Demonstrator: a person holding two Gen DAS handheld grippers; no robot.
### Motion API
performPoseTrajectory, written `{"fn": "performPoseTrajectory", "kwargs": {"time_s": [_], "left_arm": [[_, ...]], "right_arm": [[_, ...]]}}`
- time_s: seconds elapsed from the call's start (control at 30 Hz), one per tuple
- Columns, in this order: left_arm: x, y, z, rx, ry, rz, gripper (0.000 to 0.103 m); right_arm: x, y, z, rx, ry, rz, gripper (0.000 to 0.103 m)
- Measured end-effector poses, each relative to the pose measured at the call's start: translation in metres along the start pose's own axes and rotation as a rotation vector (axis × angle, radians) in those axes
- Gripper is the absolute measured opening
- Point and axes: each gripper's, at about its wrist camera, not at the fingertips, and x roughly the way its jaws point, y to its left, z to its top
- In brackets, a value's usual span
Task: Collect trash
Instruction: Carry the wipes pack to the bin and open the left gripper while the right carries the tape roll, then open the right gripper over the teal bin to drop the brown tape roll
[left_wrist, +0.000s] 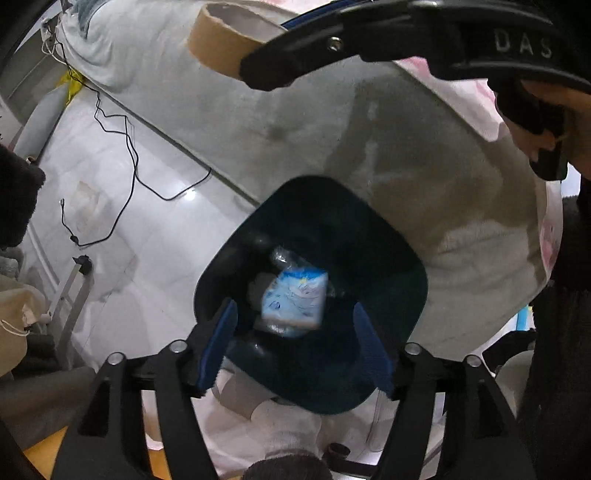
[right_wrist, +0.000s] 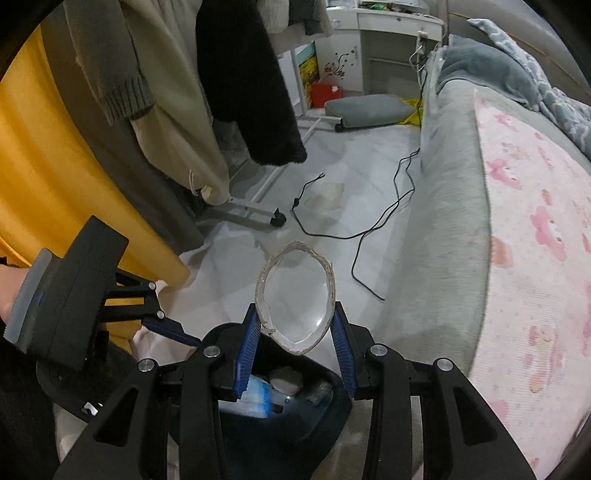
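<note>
My left gripper (left_wrist: 295, 343) is open and empty above a dark bin (left_wrist: 384, 243). A blurred blue-and-white packet (left_wrist: 295, 299) is inside the bin's mouth, apart from my fingers, over clear plastic trash. My right gripper (right_wrist: 295, 332) is shut on a squashed cardboard tape roll (right_wrist: 295, 291), held above the bin (right_wrist: 325, 413). In the left wrist view the roll (left_wrist: 221, 40) shows at the top, clamped in the right gripper's black fingers (left_wrist: 280, 70).
A grey sofa with a pink patterned cover (right_wrist: 524, 229) runs along the right. A black cable (right_wrist: 373, 225) lies on the pale floor. A clothes rack on wheels (right_wrist: 258, 214) with hanging coats stands left. A yellow panel (right_wrist: 44, 166) is at far left.
</note>
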Motion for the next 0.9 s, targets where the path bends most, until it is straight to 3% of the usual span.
{"fn": "performPoseTrajectory", "kwargs": {"time_s": [0.33,0.73,0.9], "left_arm": [[-0.012,0.035,-0.012,-0.106,-0.019,0.054,0.075],[-0.035,0.082,-0.022,-0.273,-0.105,0.165,0.077],[-0.053,0.092,-0.024,-0.317,-0.201,0.203,0.079]], "right_arm": [[0.029,0.014,-0.007,-0.04,0.109,0.05,0.039],[0.064,0.042,-0.023,-0.135,0.267,0.124,0.039],[0.079,0.051,-0.033,-0.177,0.334,0.136,0.039]]}}
